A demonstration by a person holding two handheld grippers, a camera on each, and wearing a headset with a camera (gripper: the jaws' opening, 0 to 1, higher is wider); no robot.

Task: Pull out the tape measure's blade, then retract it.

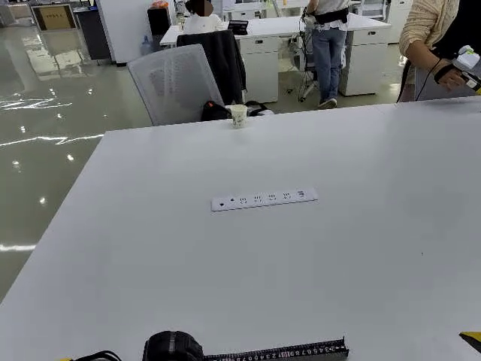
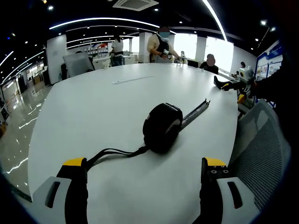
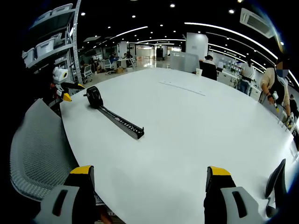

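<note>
Head view, near table edge: a thin black strap (image 1: pixel 94 356) trails left of the case (image 1: pixel 173 347), a rounded black shell, rubbery-looking, resting on the smooth matte white table (image 1: pixel 316 263). From it the blade (image 1: pixel 279 351) runs right, a flat dark strip with pale printed numerals, ending in a small hook. So the pull-out looks done and retracting is left. Left gripper (image 2: pixel 143 164) has its yellow-tipped jaws spread wide and empty, the case just ahead of them. Right gripper (image 3: pixel 148 171) gapes likewise, holding nothing, well apart from the blade's hook end.
</note>
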